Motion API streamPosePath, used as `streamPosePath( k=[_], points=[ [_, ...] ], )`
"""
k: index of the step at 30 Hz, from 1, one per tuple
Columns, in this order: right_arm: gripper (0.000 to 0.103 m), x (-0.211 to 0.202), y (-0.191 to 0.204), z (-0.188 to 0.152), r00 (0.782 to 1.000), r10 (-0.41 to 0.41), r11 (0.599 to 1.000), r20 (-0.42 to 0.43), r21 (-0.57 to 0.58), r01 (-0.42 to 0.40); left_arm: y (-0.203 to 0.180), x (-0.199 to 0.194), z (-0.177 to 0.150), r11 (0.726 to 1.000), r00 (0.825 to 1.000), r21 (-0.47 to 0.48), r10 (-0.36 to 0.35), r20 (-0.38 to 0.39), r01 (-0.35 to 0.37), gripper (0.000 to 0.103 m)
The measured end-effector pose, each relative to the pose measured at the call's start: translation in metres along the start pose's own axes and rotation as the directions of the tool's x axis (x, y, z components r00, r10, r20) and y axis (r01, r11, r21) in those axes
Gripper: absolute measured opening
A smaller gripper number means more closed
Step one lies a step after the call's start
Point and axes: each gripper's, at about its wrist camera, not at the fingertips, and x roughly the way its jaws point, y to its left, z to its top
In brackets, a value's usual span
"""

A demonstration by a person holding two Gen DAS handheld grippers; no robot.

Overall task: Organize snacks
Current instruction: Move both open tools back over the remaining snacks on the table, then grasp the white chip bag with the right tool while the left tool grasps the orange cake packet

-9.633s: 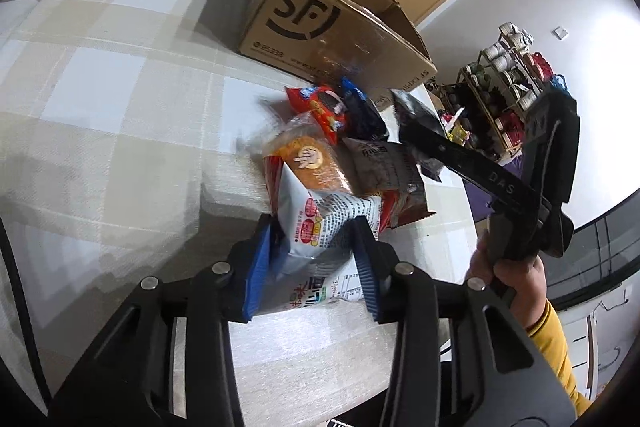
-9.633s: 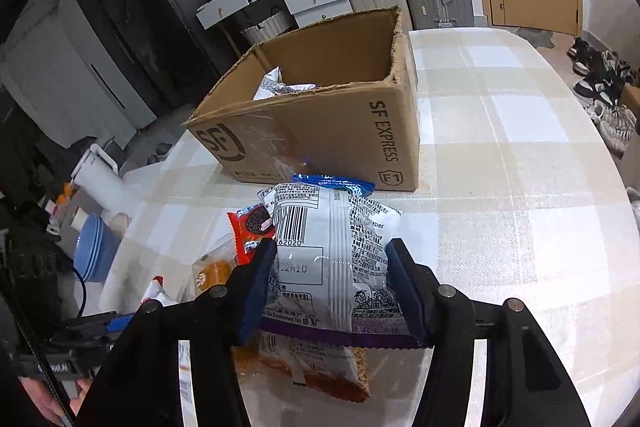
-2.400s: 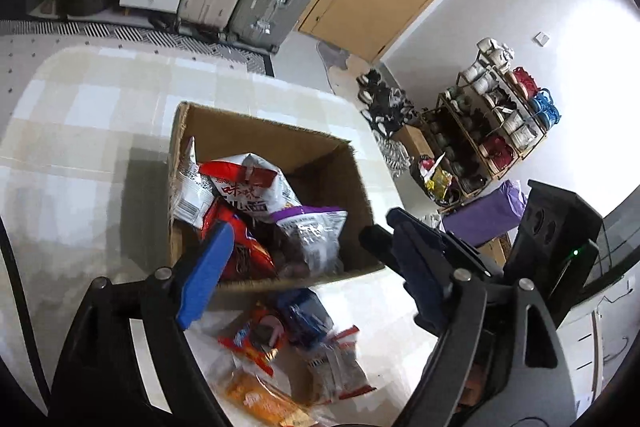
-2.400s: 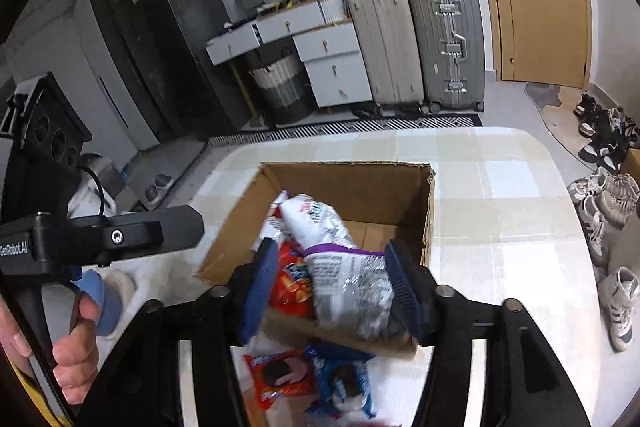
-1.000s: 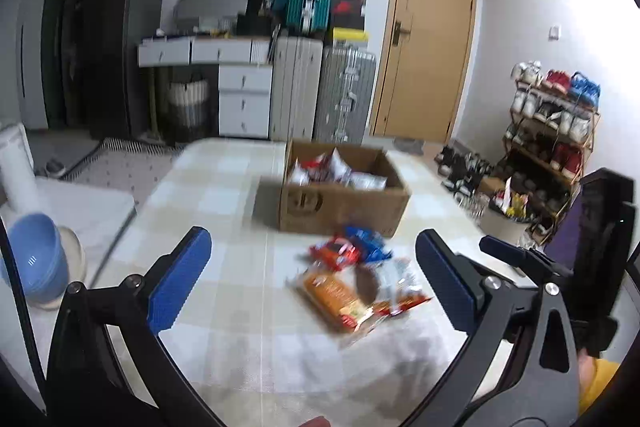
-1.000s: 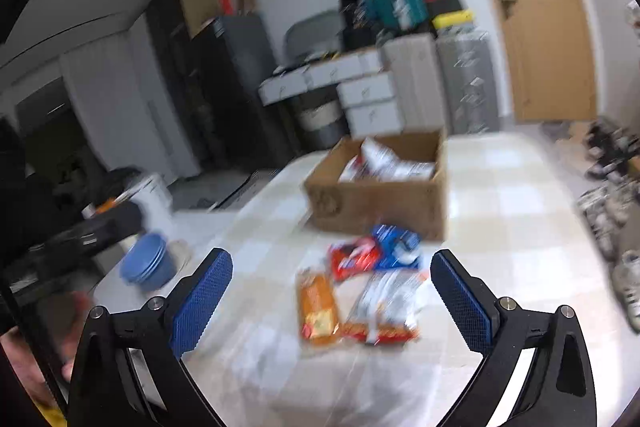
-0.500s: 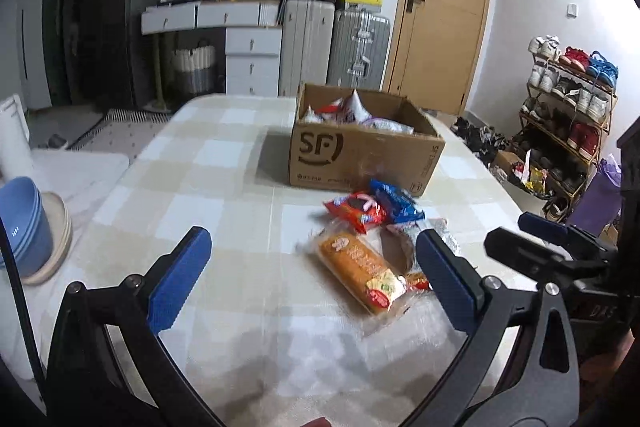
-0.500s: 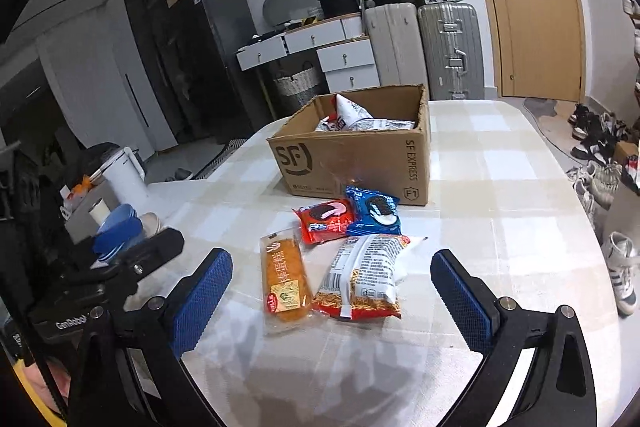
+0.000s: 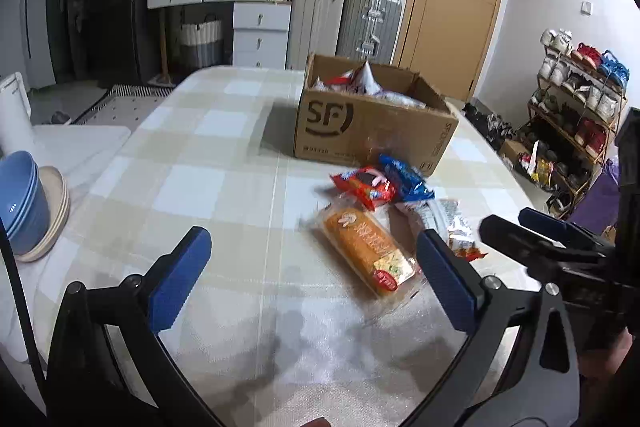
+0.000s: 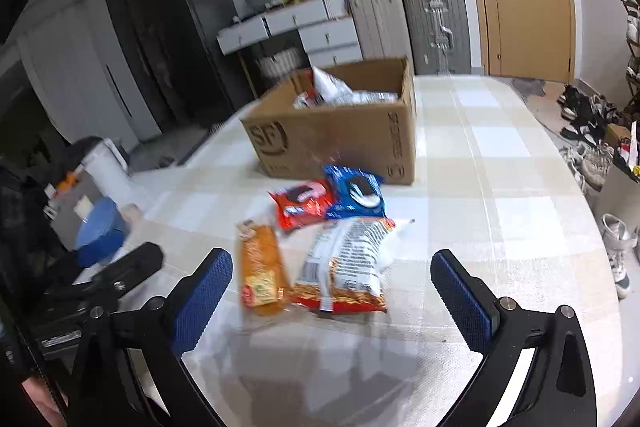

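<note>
Risk ahead: both the left gripper [image 9: 312,273] and right gripper [image 10: 332,291] gape empty; overlapping packets, the orange cake pack [image 10: 262,271] and noodle bag [image 10: 346,263], probably snag together.

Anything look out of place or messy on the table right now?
Nothing spilled or torn. Four snack packs still lie loose in front of the cardboard box: an orange bread pack, a red cookie pack, a blue cookie pack and a noodle bag overlapping the blue pack's edge. Both grippers are open and empty.
</note>
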Motion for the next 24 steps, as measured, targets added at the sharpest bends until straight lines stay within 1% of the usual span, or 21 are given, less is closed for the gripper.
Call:
streamPosePath(
  k=[2, 5, 8, 11, 13, 15, 17, 18, 19, 20, 22, 23, 24],
  points=[
    [0.101, 0.014, -0.003, 0.000, 0.999, -0.011, 1.000, -0.035, -0.003, 0.011, 0.001, 0.011, -0.004, 1.000, 0.998, -0.002, 0.031, -0.052, -0.031, 0.102],
    [0.101, 0.031, -0.008, 0.000, 0.997, -0.027, 0.999, -0.076, 0.016, 0.028, 0.006, 0.020, -0.008, 0.999, 0.995, -0.048, -0.012, -0.102, 0.007, 0.102],
    [0.101, 0.048, -0.012, 0.002, 0.993, -0.039, 0.999, -0.111, 0.025, 0.042, 0.004, 0.026, -0.010, 0.999, 0.993, -0.037, 0.010, -0.114, -0.015, 0.102],
    [0.101, 0.064, -0.015, 0.005, 0.987, -0.073, 0.997, -0.142, 0.013, 0.076, 0.003, 0.031, -0.012, 0.999, 0.990, -0.043, -0.004, -0.143, -0.003, 0.102],
    [0.101, 0.075, -0.020, 0.007, 0.982, -0.088, 0.995, -0.167, 0.028, 0.094, 0.003, 0.035, -0.013, 0.999, 0.987, -0.046, -0.006, -0.163, -0.002, 0.102],
    [0.100, 0.085, -0.025, 0.007, 0.977, -0.081, 0.994, -0.196, 0.053, 0.093, 0.004, 0.038, -0.014, 0.999, 0.985, -0.051, -0.005, -0.174, -0.003, 0.102],
    [0.094, 0.094, -0.029, 0.007, 0.973, -0.059, 0.995, -0.222, 0.061, 0.075, 0.005, 0.040, -0.014, 0.998, 0.983, -0.055, 0.002, -0.181, -0.012, 0.102],
    [0.093, 0.098, -0.029, 0.007, 0.972, -0.055, 0.996, -0.231, 0.055, 0.069, 0.004, 0.042, -0.014, 0.998, 0.982, -0.055, 0.009, -0.186, -0.020, 0.102],
    [0.089, 0.099, -0.027, 0.007, 0.972, -0.061, 0.997, -0.228, 0.038, 0.071, 0.005, 0.043, -0.014, 0.998, 0.981, -0.052, 0.019, -0.191, -0.029, 0.102],
    [0.082, 0.101, -0.025, 0.007, 0.971, -0.057, 0.998, -0.230, 0.026, 0.064, 0.004, 0.046, -0.015, 0.998, 0.980, -0.048, 0.032, -0.198, -0.043, 0.102],
    [0.071, 0.102, -0.021, 0.008, 0.971, -0.049, 0.999, -0.234, 0.005, 0.051, 0.006, 0.049, -0.016, 0.998, 0.977, -0.055, 0.029, -0.209, -0.041, 0.102],
    [0.068, 0.103, -0.020, 0.009, 0.970, -0.054, 0.998, -0.237, -0.002, 0.056, 0.006, 0.050, -0.016, 0.997, 0.976, -0.062, 0.022, -0.215, -0.036, 0.102],
    [0.067, 0.103, -0.020, 0.009, 0.970, -0.047, 0.999, -0.237, 0.001, 0.048, 0.007, 0.051, -0.017, 0.997, 0.976, -0.065, 0.020, -0.218, -0.035, 0.102]
  ],
)
